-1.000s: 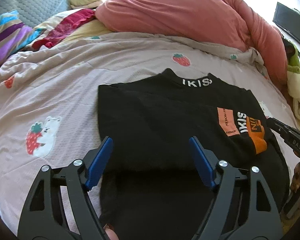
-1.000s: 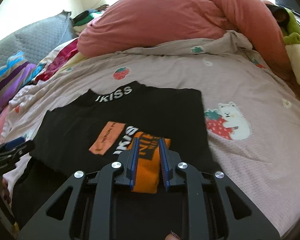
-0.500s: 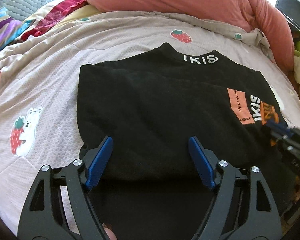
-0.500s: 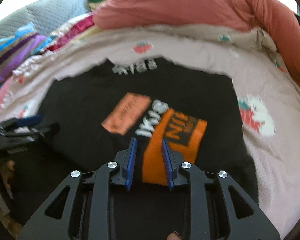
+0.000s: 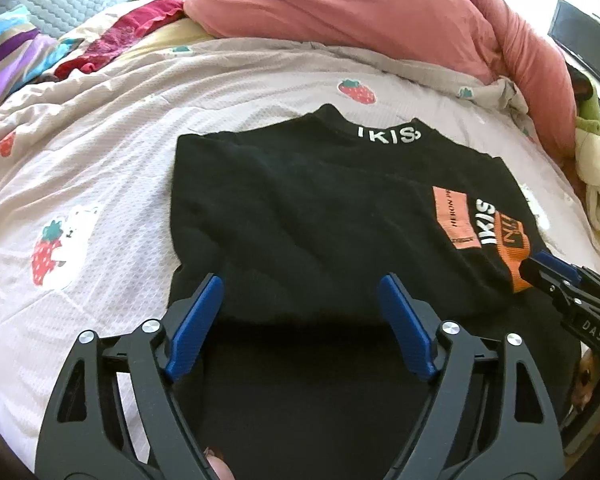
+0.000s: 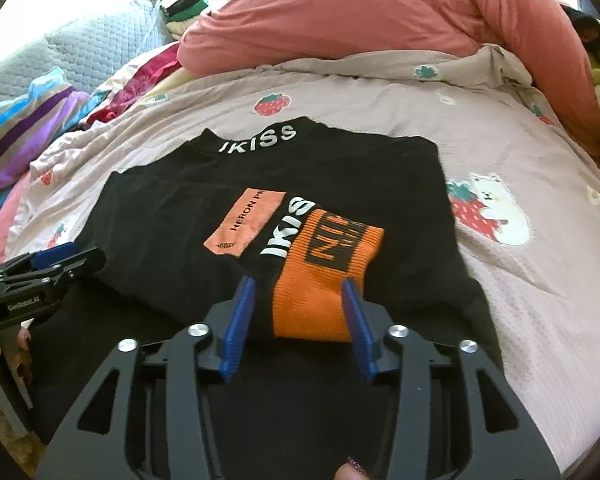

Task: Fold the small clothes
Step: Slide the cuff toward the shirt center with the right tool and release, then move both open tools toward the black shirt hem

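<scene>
sweater (image 5: 312,216) w/ sleeves folded in, both grippers empty.
left gripper (image 5: 300,320) wide open, right gripper (image 6: 298,312) half open; hem just ahead, next likely grab + fold up.

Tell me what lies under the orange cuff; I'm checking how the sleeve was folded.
The orange cuff rests on the black sweater, beside its peach patch, partly covering the white chest lettering. The rest of that lettering, and any layers beneath, are hidden.
</scene>
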`<state>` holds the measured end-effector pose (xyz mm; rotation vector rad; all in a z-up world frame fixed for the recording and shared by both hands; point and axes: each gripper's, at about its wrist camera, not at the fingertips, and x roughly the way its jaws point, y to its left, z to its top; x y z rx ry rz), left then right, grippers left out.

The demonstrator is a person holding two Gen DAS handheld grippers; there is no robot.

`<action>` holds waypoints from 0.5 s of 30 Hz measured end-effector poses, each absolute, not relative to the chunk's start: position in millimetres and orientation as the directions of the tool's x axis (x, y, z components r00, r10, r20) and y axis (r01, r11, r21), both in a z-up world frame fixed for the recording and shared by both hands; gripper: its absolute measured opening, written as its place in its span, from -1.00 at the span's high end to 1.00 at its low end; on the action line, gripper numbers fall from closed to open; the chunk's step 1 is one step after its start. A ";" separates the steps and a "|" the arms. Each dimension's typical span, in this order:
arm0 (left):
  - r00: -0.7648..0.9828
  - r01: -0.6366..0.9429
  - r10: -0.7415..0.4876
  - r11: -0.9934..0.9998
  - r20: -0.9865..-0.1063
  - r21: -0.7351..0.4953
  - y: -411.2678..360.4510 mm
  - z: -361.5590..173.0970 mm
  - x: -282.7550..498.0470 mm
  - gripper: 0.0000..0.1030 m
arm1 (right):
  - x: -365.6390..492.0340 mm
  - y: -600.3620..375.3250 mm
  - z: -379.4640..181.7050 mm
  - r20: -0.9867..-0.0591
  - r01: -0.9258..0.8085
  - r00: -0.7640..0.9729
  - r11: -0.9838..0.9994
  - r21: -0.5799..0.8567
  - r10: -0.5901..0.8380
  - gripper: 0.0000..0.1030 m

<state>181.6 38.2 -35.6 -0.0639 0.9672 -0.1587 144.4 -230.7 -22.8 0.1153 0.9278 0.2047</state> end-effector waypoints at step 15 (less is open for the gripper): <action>0.618 0.061 -0.147 0.988 -0.773 -0.140 61.0 -3.9 129.6 -0.81 | 99.1 -265.3 8.8 -0.745 -0.101 0.637 0.979 0.177 0.201 -0.51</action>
